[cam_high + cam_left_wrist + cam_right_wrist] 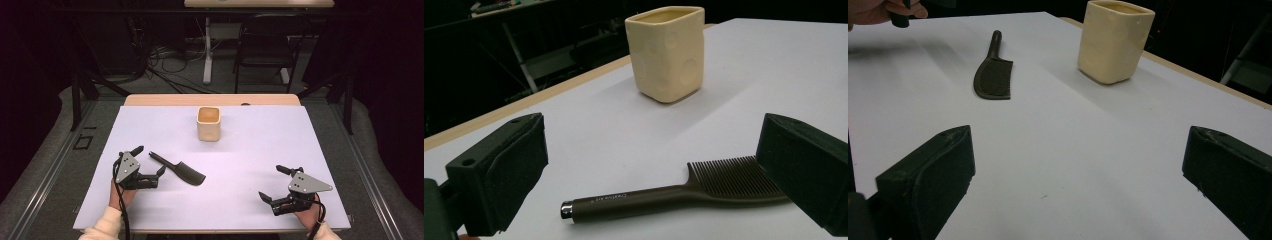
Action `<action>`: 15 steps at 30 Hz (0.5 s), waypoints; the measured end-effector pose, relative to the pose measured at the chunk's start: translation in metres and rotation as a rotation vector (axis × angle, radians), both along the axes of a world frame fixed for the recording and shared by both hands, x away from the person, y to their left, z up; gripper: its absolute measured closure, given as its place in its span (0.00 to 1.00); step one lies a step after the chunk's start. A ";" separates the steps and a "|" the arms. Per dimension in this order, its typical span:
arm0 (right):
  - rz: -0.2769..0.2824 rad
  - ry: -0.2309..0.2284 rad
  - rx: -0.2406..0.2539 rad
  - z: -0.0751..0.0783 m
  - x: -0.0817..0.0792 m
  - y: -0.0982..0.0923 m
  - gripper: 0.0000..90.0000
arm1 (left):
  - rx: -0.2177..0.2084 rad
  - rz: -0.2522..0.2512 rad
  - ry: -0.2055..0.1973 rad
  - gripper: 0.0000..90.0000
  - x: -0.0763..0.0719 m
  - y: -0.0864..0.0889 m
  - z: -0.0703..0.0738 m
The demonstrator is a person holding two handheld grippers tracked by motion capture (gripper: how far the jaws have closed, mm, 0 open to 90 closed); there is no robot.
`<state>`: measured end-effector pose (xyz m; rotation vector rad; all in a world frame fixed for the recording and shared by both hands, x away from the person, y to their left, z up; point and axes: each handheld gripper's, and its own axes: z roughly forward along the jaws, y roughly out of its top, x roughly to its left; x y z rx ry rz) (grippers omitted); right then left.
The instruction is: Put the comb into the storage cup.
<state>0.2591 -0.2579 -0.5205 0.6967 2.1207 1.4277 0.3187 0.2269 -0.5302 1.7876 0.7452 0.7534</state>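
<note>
A dark comb [182,171] lies flat on the white table [260,145], left of centre. My left gripper [149,160] stands open right at its handle end. In the left gripper view the comb [674,192] lies crosswise just past the wide-apart jaws of that gripper [655,170], and the right jaw hides the end of its teeth. A cream square cup [208,123] stands upright at the middle back; the same cup [666,52] rises beyond the comb. My right gripper [270,182] is open over bare table at the front right, its jaws [1080,175] holding nothing, with the comb [993,75] and cup [1113,40] farther off.
A wooden table edge [212,100] runs behind the white surface. Beyond it are a dark chair [265,50], a white desk leg [207,55] and floor cables [170,62]. The hand on the left gripper [883,12] shows in the right gripper view's corner.
</note>
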 end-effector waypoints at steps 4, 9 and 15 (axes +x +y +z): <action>0.000 0.000 -0.002 0.000 0.000 0.000 0.00 | -0.005 0.010 0.008 0.00 0.007 0.001 -0.001; -0.002 -0.001 -0.002 0.000 0.000 -0.001 0.00 | 0.000 0.017 0.009 0.00 0.012 0.001 -0.002; -0.004 0.000 -0.002 0.000 0.000 0.000 0.00 | -0.007 0.031 0.013 0.00 0.019 0.002 -0.002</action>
